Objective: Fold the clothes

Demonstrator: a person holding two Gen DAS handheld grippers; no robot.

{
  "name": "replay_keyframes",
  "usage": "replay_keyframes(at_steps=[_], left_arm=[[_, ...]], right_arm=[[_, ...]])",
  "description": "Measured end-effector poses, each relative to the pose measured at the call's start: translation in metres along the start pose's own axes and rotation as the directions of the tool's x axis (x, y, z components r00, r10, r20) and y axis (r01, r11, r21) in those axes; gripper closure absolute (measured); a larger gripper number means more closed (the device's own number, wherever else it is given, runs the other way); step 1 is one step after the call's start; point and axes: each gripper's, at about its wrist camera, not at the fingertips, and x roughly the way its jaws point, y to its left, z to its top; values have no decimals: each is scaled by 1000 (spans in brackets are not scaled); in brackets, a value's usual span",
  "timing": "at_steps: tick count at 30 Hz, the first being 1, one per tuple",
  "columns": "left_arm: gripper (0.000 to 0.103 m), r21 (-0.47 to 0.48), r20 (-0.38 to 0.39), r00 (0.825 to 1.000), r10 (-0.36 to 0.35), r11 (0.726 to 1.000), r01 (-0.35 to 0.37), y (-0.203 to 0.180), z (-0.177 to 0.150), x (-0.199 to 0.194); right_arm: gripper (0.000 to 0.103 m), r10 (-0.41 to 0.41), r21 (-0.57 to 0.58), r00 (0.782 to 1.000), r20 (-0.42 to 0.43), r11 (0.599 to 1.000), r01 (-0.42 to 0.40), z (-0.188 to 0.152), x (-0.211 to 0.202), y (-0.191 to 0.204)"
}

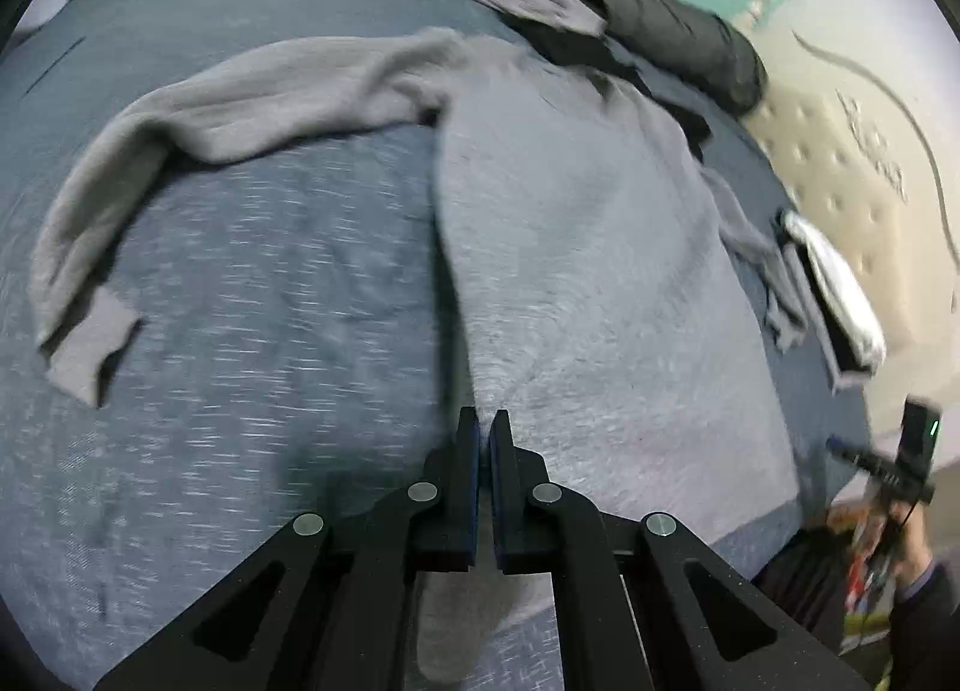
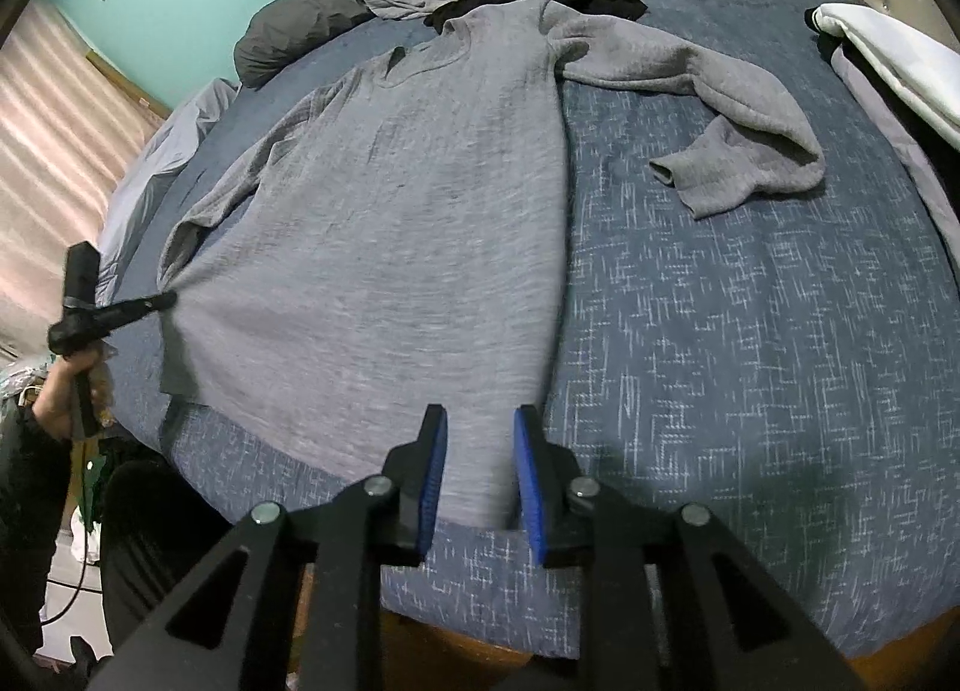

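Sweater [image 2: 384, 247], grey, spread flat on the blue patterned bed cover [image 2: 750, 331]; one sleeve [image 2: 738, 108] lies bent to the side. Right claw [image 2: 480, 439], jaws parted, straddles the hem without pinching it. Left claw [image 1: 485, 427], pressed together, pinches the sweater's side edge. Left-wrist view is motion-blurred. Writing on the headboard [image 1: 870, 150] is unreadable.
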Motion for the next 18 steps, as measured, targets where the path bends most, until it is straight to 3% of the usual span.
replay_keyframes(at_steps=[7,12,18], left_arm=[[100,-123,-14,1000,-15,992,13,20,5,20],[100,-183,7,1000,-11,983,12,58,-2,5],[100,-197,1,1000,25,980,-24,71,-2,2]], right_arm=[[54,14,41,999,-52,999,-11,3,18,-1],[47,29,76,994,-104,997,-21,4,38,1],[46,34,81,993,-117,996,-24,9,51,9]])
